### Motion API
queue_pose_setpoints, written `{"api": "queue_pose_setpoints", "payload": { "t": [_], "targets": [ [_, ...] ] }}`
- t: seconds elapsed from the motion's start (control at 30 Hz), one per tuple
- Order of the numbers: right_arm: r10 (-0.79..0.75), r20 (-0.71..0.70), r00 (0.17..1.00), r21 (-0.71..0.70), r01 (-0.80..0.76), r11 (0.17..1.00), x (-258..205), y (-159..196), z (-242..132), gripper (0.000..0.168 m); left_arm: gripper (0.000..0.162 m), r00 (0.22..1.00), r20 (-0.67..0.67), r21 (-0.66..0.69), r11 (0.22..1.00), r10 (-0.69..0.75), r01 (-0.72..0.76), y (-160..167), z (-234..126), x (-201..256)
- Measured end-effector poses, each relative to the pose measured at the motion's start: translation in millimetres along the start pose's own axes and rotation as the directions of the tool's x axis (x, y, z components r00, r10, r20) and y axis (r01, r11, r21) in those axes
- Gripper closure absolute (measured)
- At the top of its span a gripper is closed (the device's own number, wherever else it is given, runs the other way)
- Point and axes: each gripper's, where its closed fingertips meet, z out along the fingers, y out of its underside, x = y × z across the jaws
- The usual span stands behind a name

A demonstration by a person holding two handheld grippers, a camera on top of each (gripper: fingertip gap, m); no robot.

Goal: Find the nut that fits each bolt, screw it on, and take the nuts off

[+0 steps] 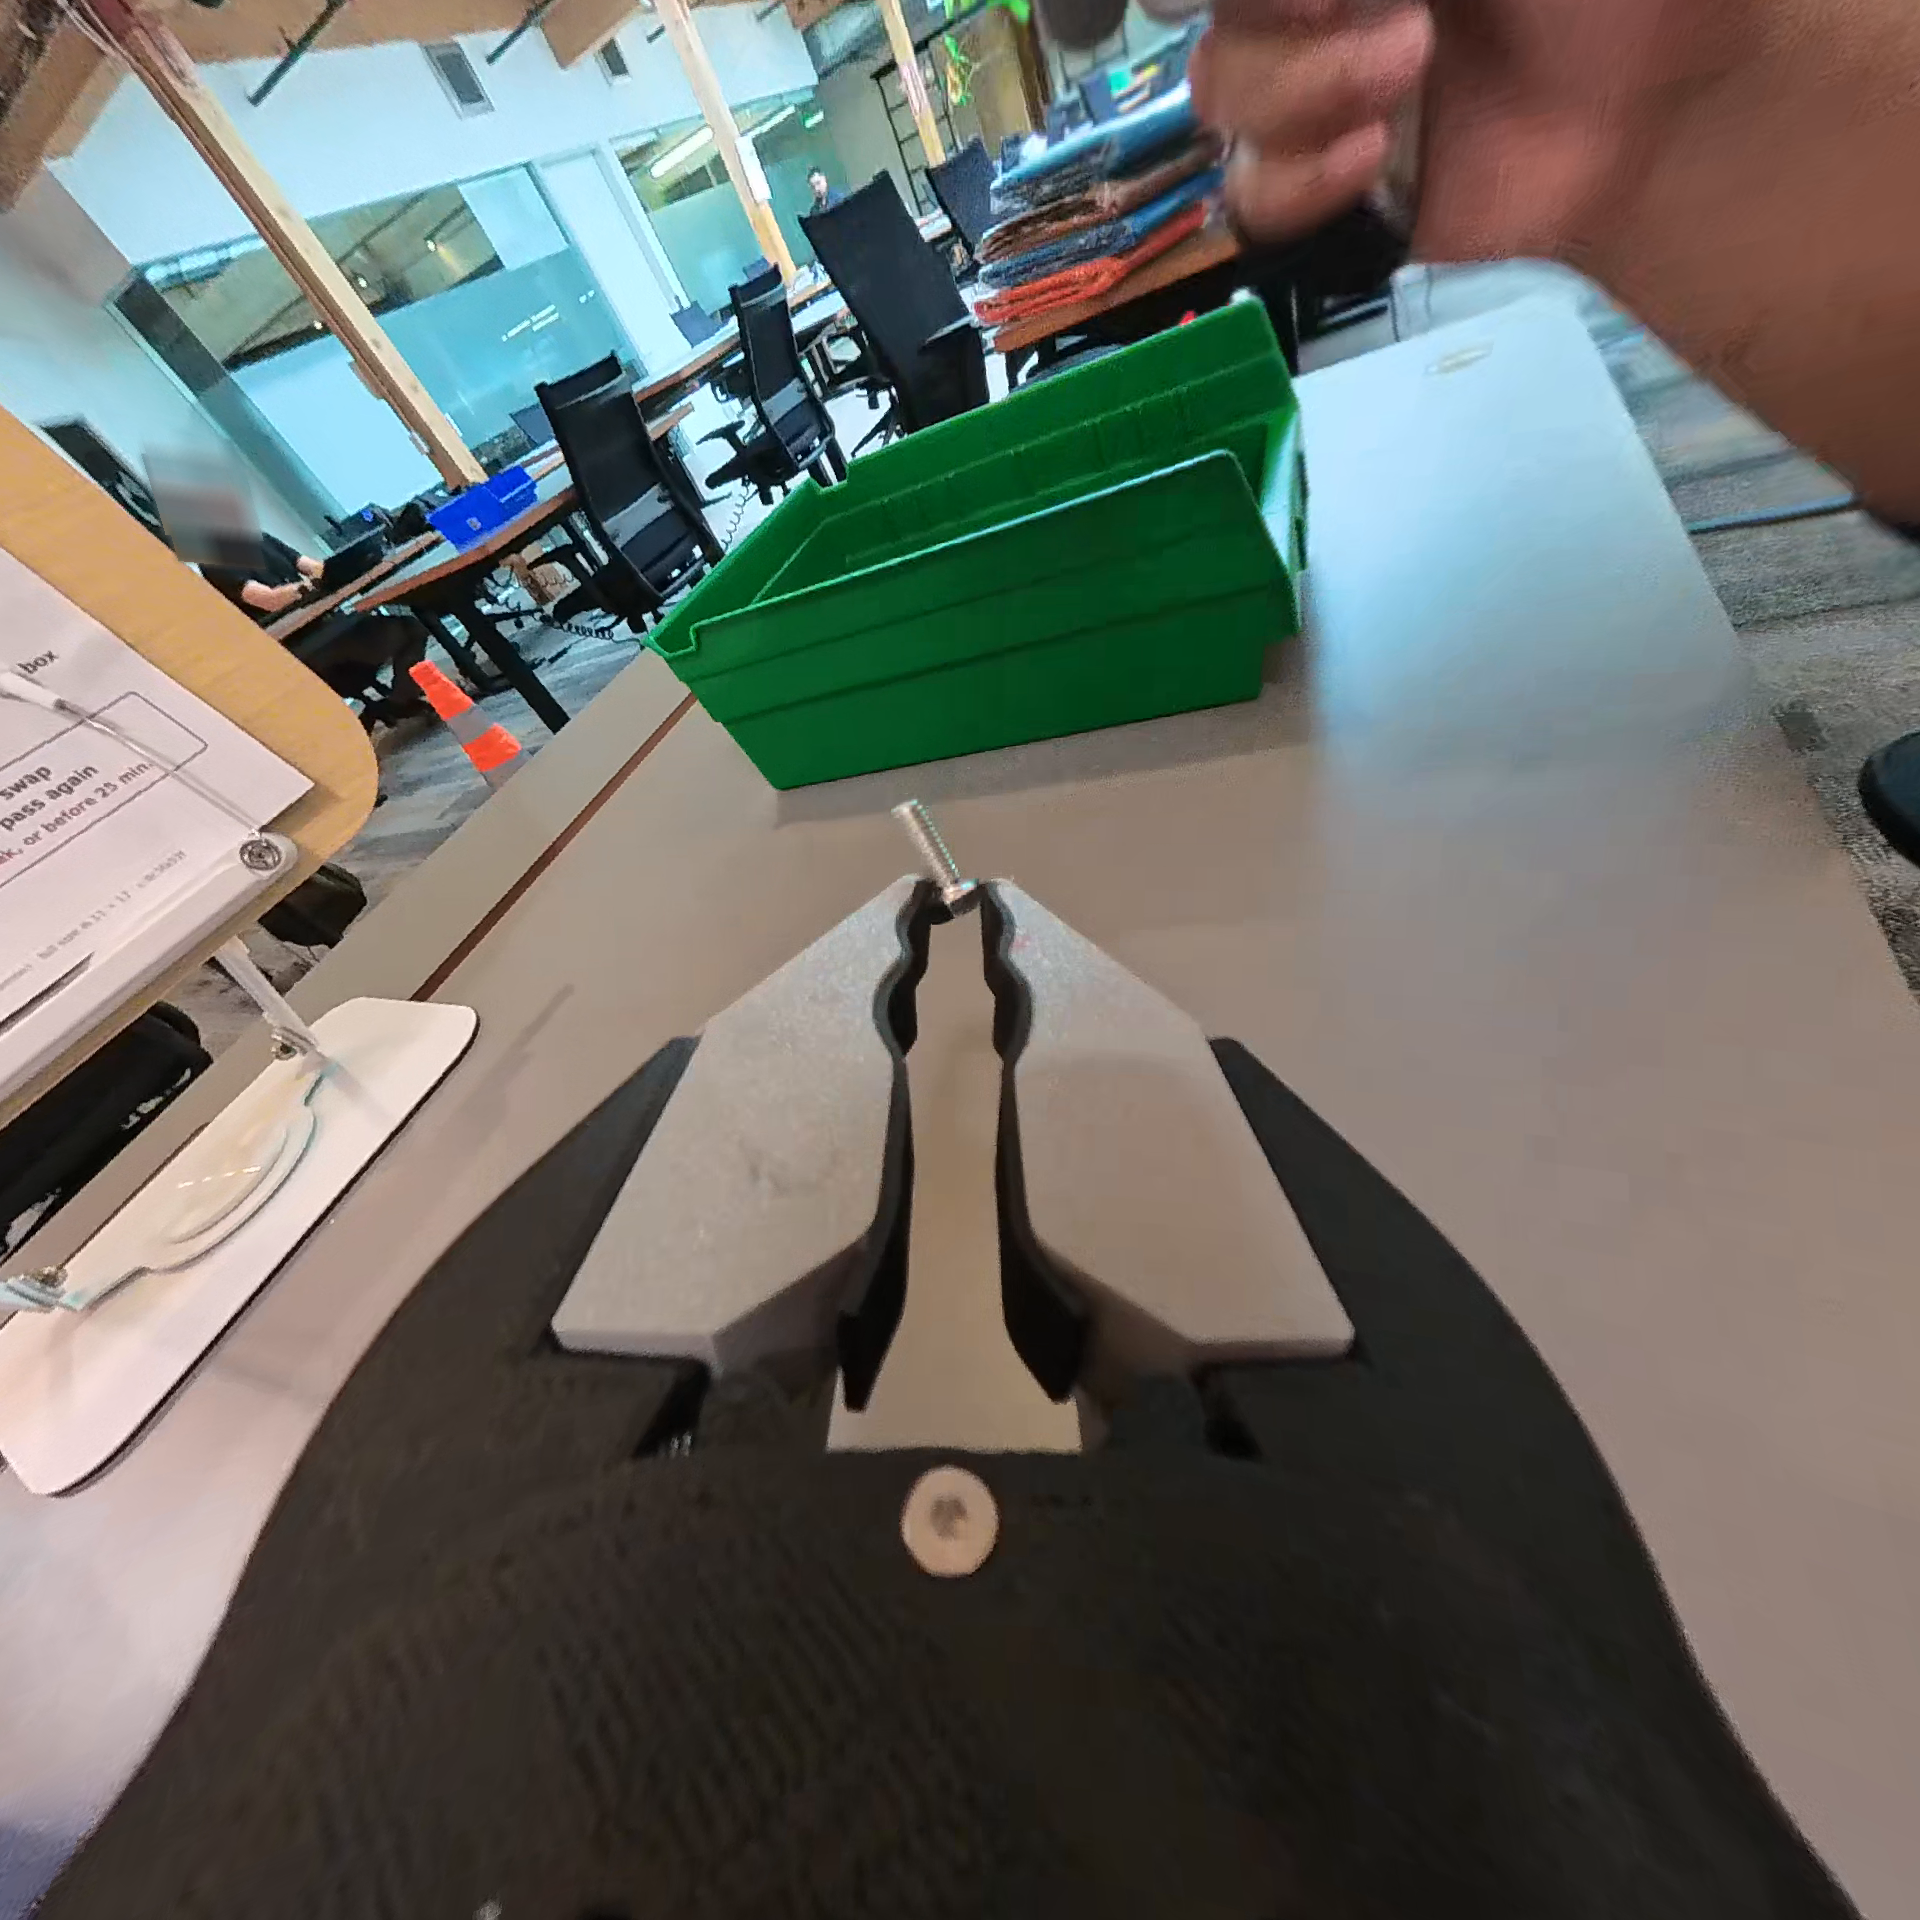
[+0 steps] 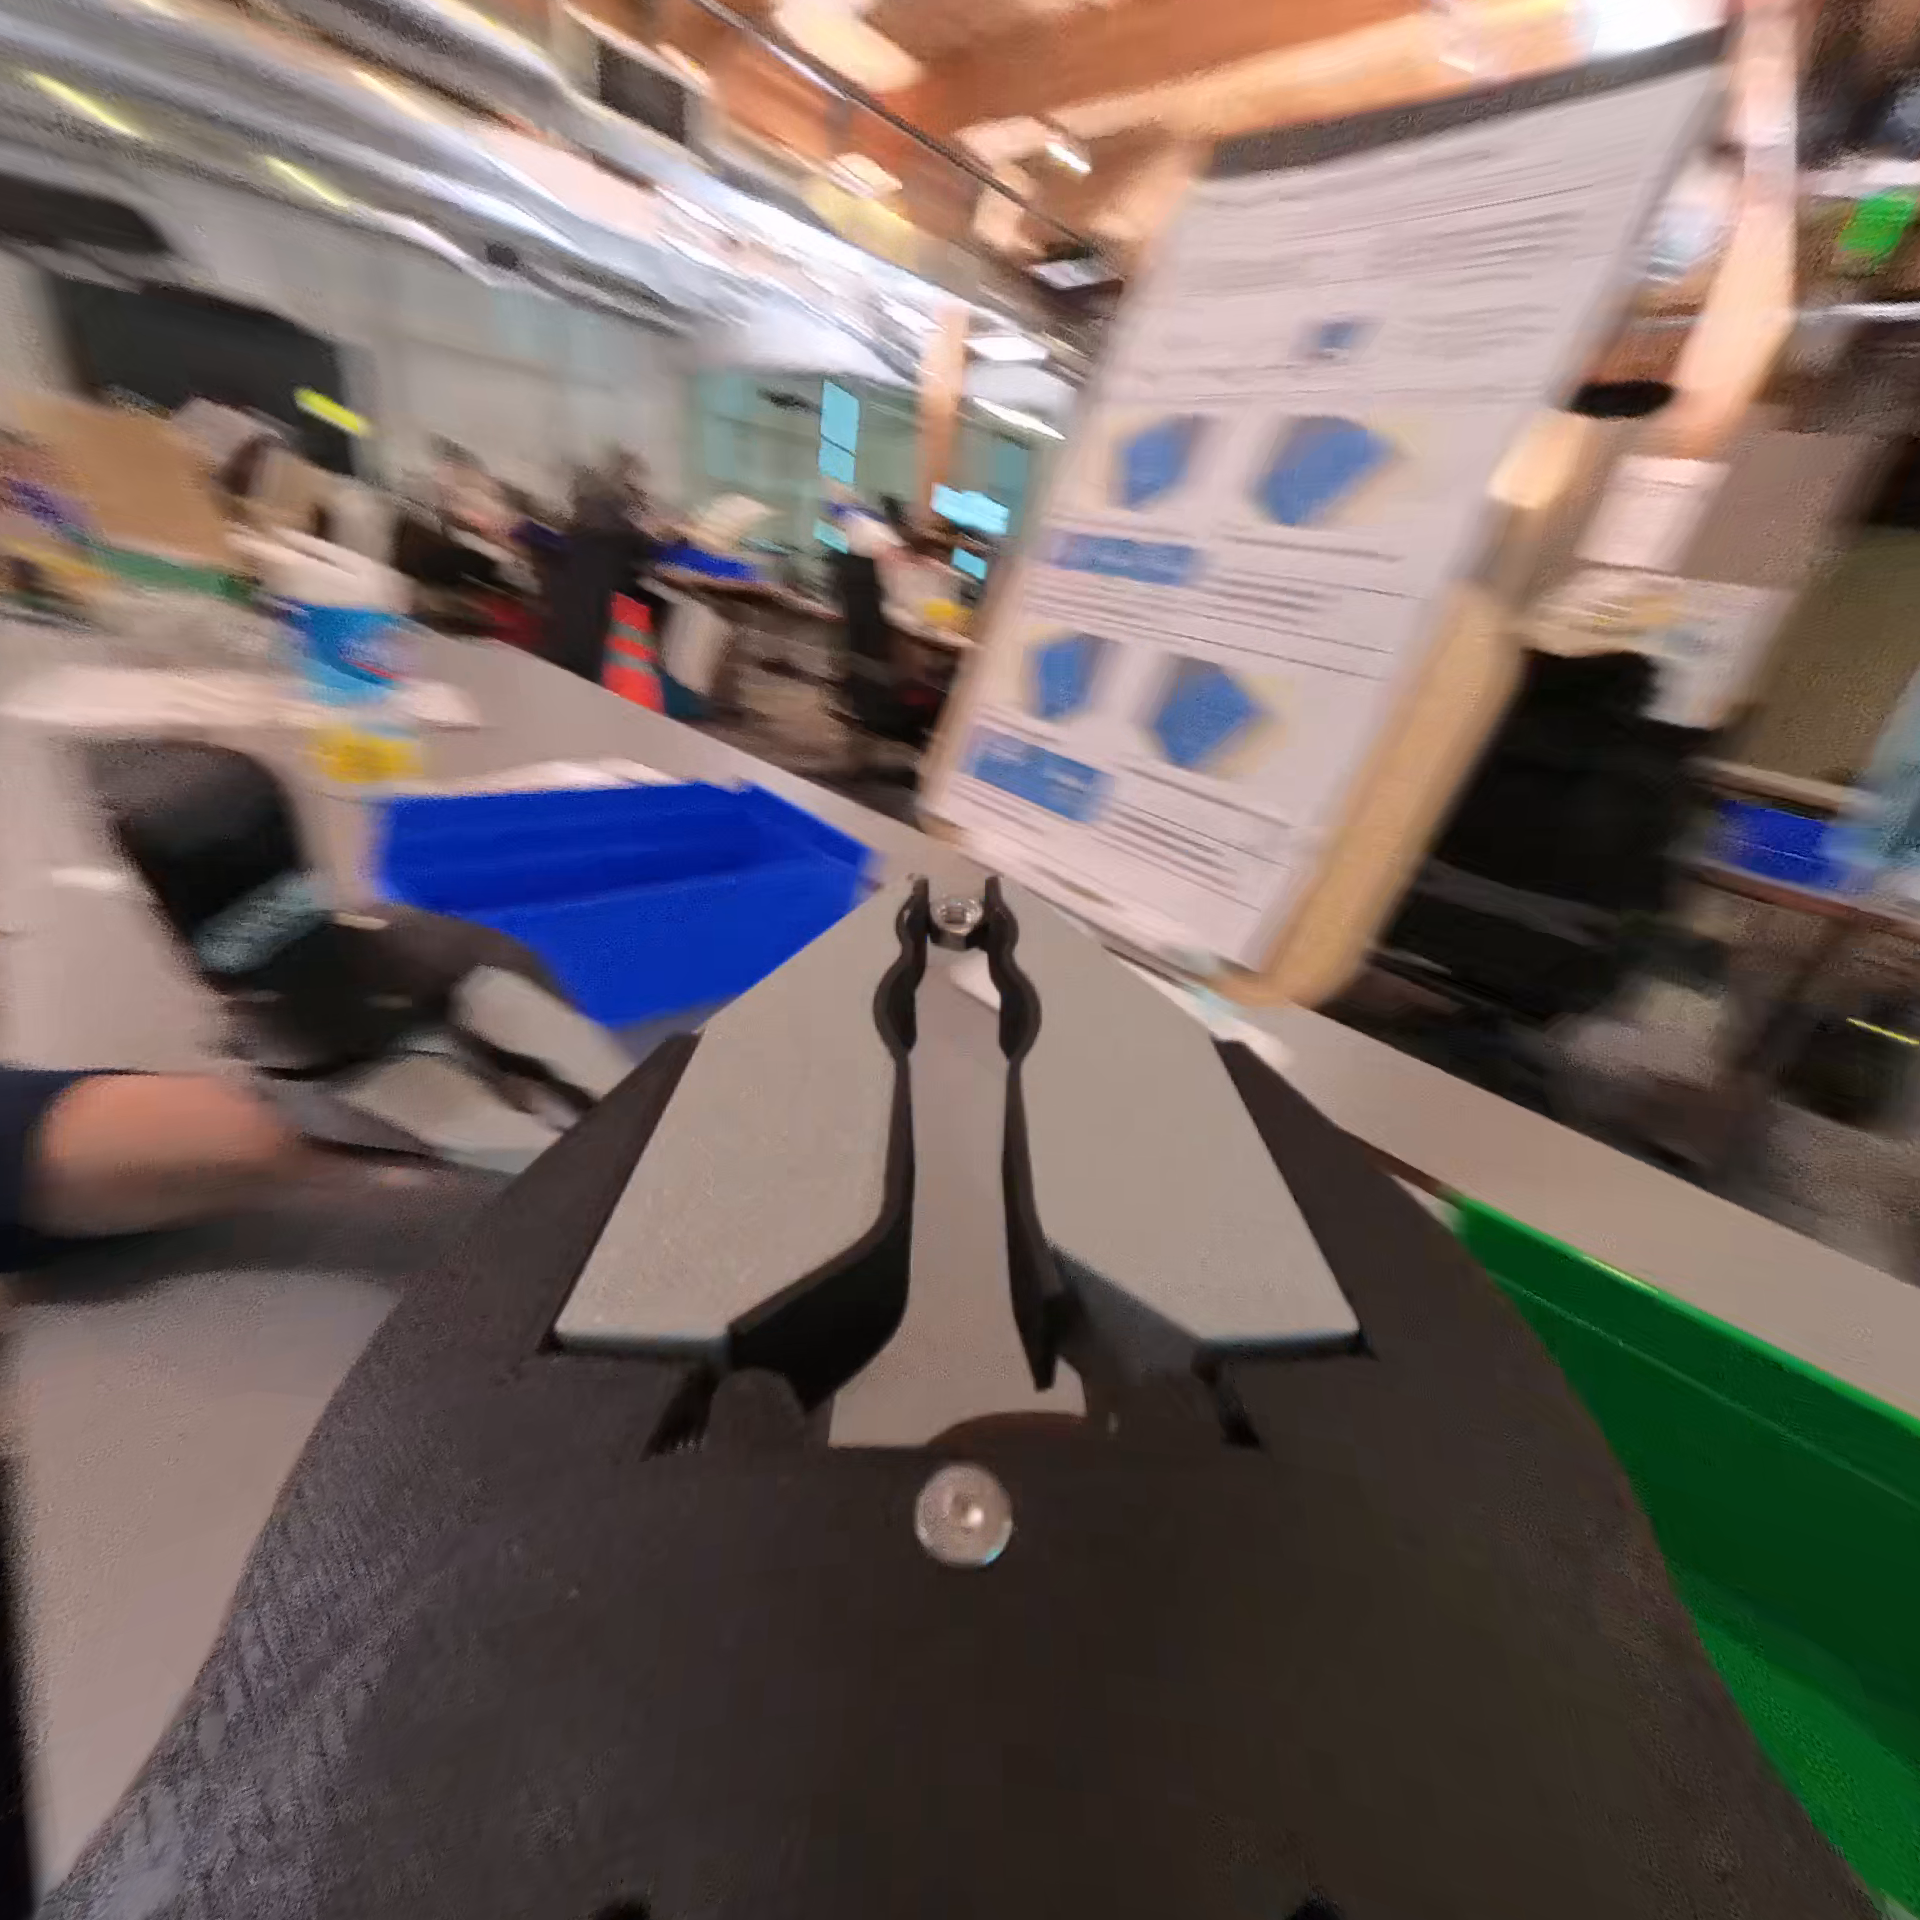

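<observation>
- Left gripper (image 1: 958, 902): clenched on the bolt (image 1: 928, 852) at the fingertips, centre of the left wrist view. The threaded shank rises up and slightly left, clear of the grey table (image 1: 1455, 935).
- Green bin (image 1: 987, 613): on the table beyond the bolt, upper centre of the frame.
- Hand (image 1: 1558, 156): blurred, upper right of the left wrist view, above the table.
- Paper sign on a stand (image 1: 114, 790): left edge of the frame, white base resting on the table.
- Right gripper (image 2: 952, 914): clenched on a silver nut (image 2: 950, 918) at the tips, centre of the right wrist view. The background is heavily motion-blurred.
- Blue bin (image 2: 623, 883): left of the nut.
- Green bin wall (image 2: 1714, 1455): lower right.
</observation>
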Motion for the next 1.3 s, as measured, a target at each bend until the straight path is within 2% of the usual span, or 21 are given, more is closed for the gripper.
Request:
{"api": "queue_pose_setpoints", "payload": {
  "t": [0.07,0.17,0.23,0.3,0.37,0.47,0.57,0.63,0.7,0.77,0.83,0.9,1.0,1.07,1.2,1.3],
  "targets": [
    [-0.055,-0.183,0.982,-0.165,0.024,0.986,66,16,-24,0.161,0.155,1.000,0.002,-0.018,1.000,0.000,0.000,2,1,0],
    [-0.024,-0.330,0.944,-0.468,-0.142,0.873,152,97,-48,0.161,0.155,1.000,0.000,-0.028,1.000,0.010,-0.010,2,1,1],
    [0.068,-0.346,0.936,-0.633,-0.287,0.719,175,163,-51,0.160,0.155,1.000,0.007,-0.033,0.999,0.026,-0.026,3,1,0],
    [0.063,-0.369,0.927,-0.709,-0.325,0.626,196,207,-43,0.160,0.155,0.999,0.017,-0.040,0.999,0.037,-0.036,4,2,-1],
    [0.036,-0.383,0.923,-0.757,-0.336,0.560,215,235,-31,0.160,0.155,0.999,0.023,-0.048,0.998,0.038,-0.037,7,2,-3],
    [0.014,-0.410,0.912,-0.769,-0.355,0.531,234,249,-13,0.160,0.155,0.999,0.034,-0.049,0.998,0.037,-0.036,11,1,-7],
    [0.004,-0.419,0.908,-0.762,-0.354,0.542,238,240,-6,0.142,0.155,0.998,0.054,-0.058,0.998,0.011,-0.007,16,0,-14],
    [-0.045,-0.409,0.911,-0.761,-0.314,0.567,236,223,-10,0.141,0.155,0.998,0.057,-0.057,0.998,-0.017,0.021,18,1,-18],
    [-0.061,-0.390,0.919,-0.745,-0.276,0.607,223,200,-13,0.142,0.155,0.998,0.054,-0.059,0.997,-0.039,0.042,19,2,-18],
    [-0.026,-0.341,0.940,-0.702,-0.236,0.672,191,167,-10,0.141,0.155,0.998,0.051,-0.059,0.997,-0.041,0.044,19,3,-17],
    [0.054,-0.225,0.973,-0.616,-0.185,0.766,135,127,1,0.145,0.155,0.999,0.044,-0.065,0.997,-0.030,0.033,19,4,-14],
    [0.164,-0.028,0.986,-0.546,-0.152,0.824,57,101,14,0.147,0.155,0.999,0.044,-0.070,0.997,-0.015,0.018,20,5,-12],
    [0.341,0.167,0.925,-0.565,-0.194,0.802,-43,107,27,0.136,0.155,0.999,0.040,-0.082,0.997,0.009,-0.006,20,6,-9],
    [0.393,0.214,0.894,-0.575,-0.210,0.791,-80,119,40,0.137,0.155,0.998,0.045,-0.093,0.995,0.042,-0.037,21,6,-8],
    [0.421,0.236,0.876,-0.579,-0.221,0.785,-108,140,66,0.144,0.155,0.996,0.051,-0.111,0.991,0.074,-0.068,23,6,-7],
    [0.502,0.241,0.831,-0.588,-0.286,0.756,-116,145,74,0.160,0.155,0.995,0.067,-0.125,0.990,0.072,-0.064,25,5,-10]
  ]
}}
